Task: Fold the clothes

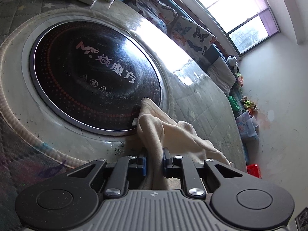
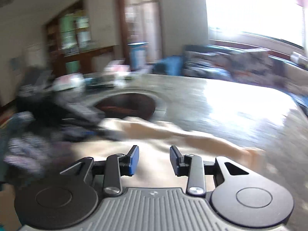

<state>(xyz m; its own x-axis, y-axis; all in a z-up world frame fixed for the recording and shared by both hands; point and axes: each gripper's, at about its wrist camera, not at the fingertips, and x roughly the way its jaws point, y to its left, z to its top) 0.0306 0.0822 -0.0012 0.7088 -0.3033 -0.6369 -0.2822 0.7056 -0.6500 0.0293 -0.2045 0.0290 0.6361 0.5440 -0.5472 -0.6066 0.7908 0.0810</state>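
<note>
On the table [image 1: 202, 100], beside the black round hob [image 1: 92, 80], lies your cream garment [image 1: 173, 134]. Your left gripper [image 1: 155, 159] pinches a fold of it. Your right gripper [image 2: 154, 159] hangs over the cloth, fingers spread, nothing between them.

The left gripper [image 1: 154, 160] tilts downward, its blue-padded jaws pinched close on a fold of cream cloth [image 1: 165, 132]. The right gripper [image 2: 154, 160] also angles down, jaws parted with nothing between the pads.
</note>
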